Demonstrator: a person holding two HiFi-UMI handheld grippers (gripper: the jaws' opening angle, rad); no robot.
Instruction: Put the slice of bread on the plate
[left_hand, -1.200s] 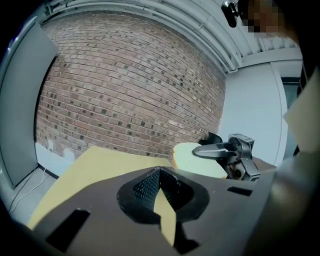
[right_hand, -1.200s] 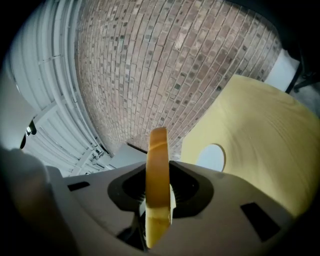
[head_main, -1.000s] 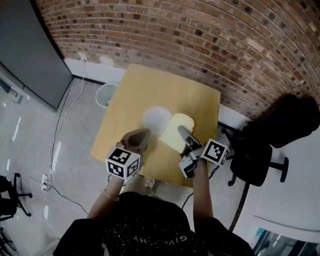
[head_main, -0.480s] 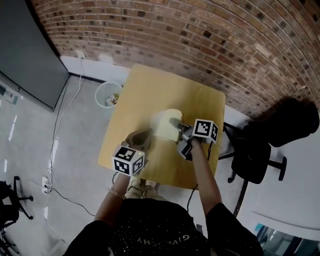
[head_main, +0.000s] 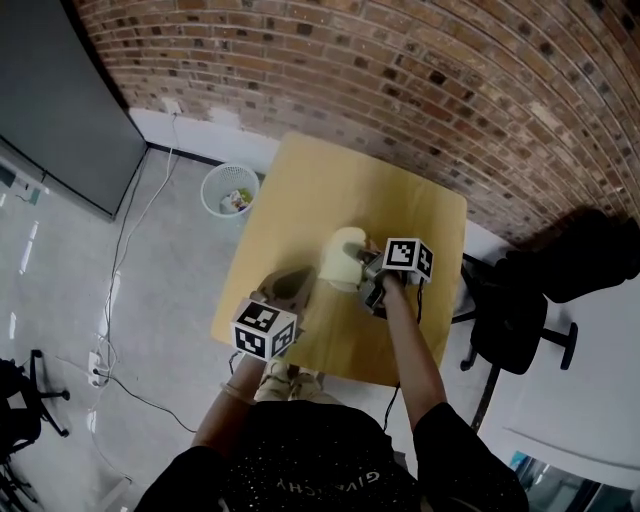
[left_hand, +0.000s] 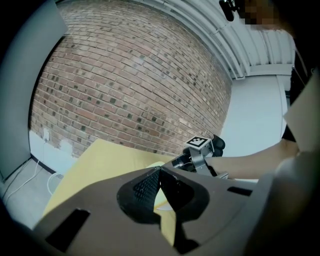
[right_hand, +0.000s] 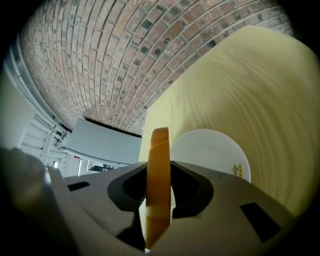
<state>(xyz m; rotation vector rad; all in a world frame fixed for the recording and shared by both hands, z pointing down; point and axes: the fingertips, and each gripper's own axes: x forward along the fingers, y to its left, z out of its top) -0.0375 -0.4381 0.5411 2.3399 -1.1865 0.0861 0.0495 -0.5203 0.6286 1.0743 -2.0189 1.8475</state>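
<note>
Right tongs (right_hand: 158, 175) clamping bread slice (right_hand: 160, 147) above plate (right_hand: 212, 147), left tongs (left_hand: 160, 171) closed, wastebasket (head_main: 231, 190) beside table (head_main: 330, 185)

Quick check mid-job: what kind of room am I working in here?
Probably an office or lab room, not a kitchen: a bare brick wall, a black swivel office chair beside the small wooden table, and a white mesh wastebasket on the floor.

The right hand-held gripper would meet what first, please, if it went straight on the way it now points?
Probably the round white plate on the pale yellow wooden table: it lies just ahead of the right hand-held gripper, which is shut on the tan-crusted slice of bread, though depth is unclear.
</note>
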